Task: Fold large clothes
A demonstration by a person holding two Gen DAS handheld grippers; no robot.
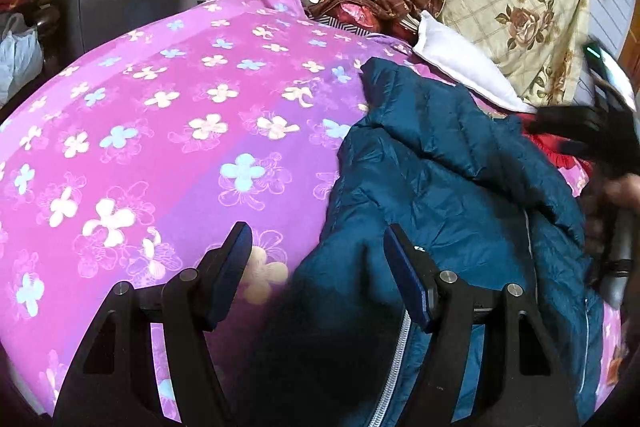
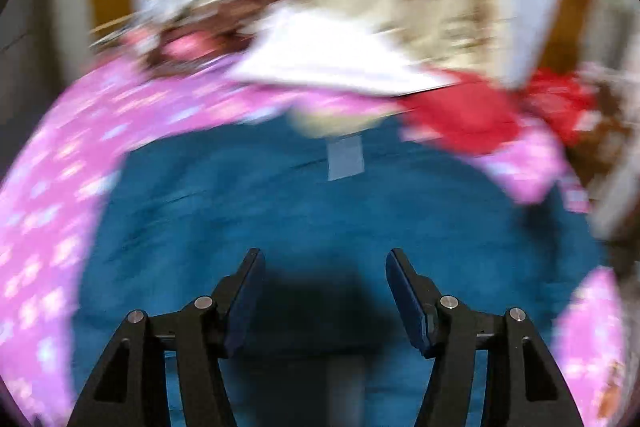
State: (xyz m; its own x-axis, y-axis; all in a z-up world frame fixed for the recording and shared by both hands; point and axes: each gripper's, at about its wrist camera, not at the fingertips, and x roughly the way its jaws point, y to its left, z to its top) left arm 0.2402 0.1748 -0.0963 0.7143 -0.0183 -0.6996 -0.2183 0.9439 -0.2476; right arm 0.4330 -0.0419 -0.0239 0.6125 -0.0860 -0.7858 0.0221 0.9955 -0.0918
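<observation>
Teal jacket point(image 1: 460, 187) lies rumpled on the bed point(image 1: 160, 107), at 3 o'clock of centre. Left tool point(image 1: 318, 267) and right tool point(image 2: 325, 287) both released, empty. Step: spreading flat. Next: grasp a hem edge.

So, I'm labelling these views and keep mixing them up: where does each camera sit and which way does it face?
Left wrist: on the left gripper, angled down at the blue jacket edge and pink floral sheet; its fingers and the blurred right gripper show.
Right wrist: on the right gripper, blurred, angled down over the jacket; only its own fingers show.
Shared: jacket, sheet, white pillow.
</observation>
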